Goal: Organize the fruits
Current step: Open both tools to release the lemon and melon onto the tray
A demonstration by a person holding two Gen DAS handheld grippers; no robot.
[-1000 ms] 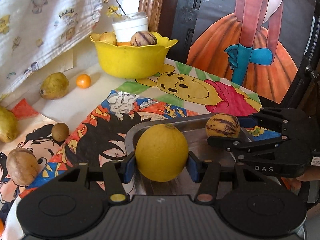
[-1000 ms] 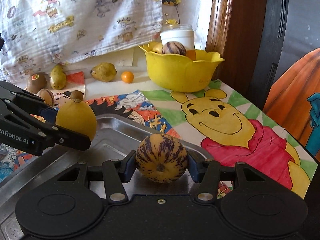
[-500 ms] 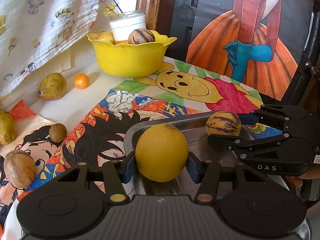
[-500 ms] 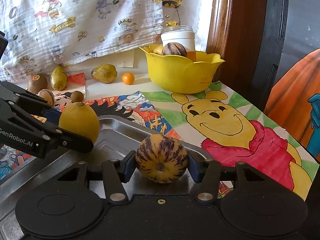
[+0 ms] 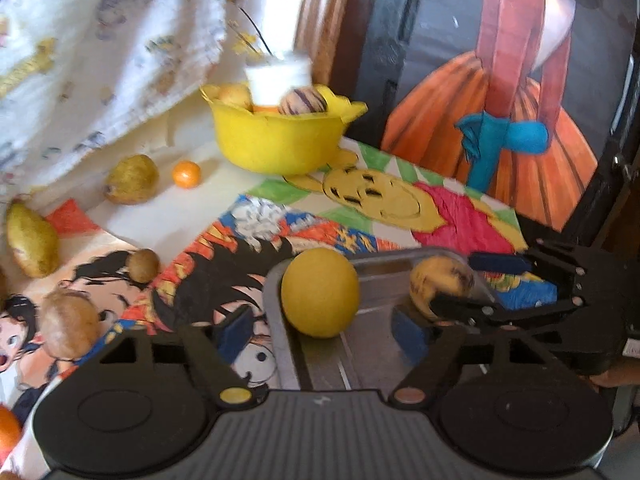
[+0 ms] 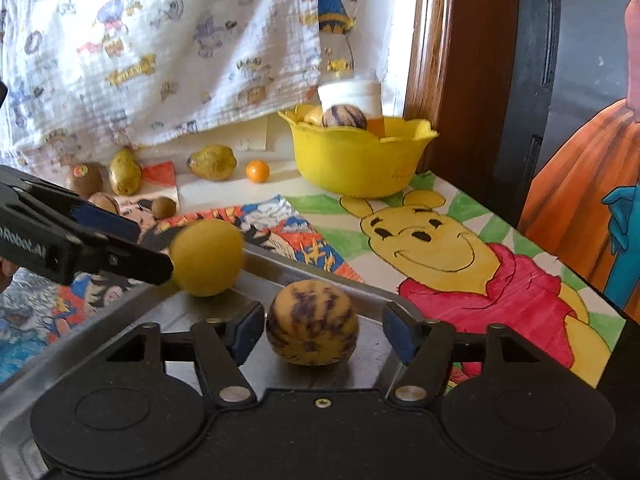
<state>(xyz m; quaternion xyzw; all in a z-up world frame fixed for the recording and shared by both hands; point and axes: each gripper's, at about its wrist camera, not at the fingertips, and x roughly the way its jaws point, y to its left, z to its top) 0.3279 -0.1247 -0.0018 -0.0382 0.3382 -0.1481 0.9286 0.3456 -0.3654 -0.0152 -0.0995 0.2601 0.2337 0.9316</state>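
Note:
A round yellow fruit (image 5: pixel 320 298) (image 6: pixel 206 256) rests at the left end of the metal tray (image 5: pixel 384 258) (image 6: pixel 340 280). My left gripper (image 5: pixel 322 334) (image 6: pixel 136 244) straddles it with jaws opening, and the blue pads stand clear of its skin. A striped yellow-purple fruit (image 6: pixel 312 322) (image 5: pixel 440 284) sits on the tray floor to the right. My right gripper (image 6: pixel 324 330) (image 5: pixel 460 284) is around it, jaws opening too, with a gap on both sides. Both fruits lie free on the tray.
A yellow bowl (image 5: pixel 280 144) (image 6: pixel 356 164) at the back holds a striped fruit, other fruit and a white jar. Pears (image 6: pixel 212 162), a small orange (image 6: pixel 257 171) and brown fruits (image 5: pixel 70 324) lie on the left. A large painting (image 5: pixel 520 100) leans at the right.
Both grippers were shut on their fruits. Now both have spread their jaws and let go, and the fruits sit in the tray. The left gripper has drawn back slightly.

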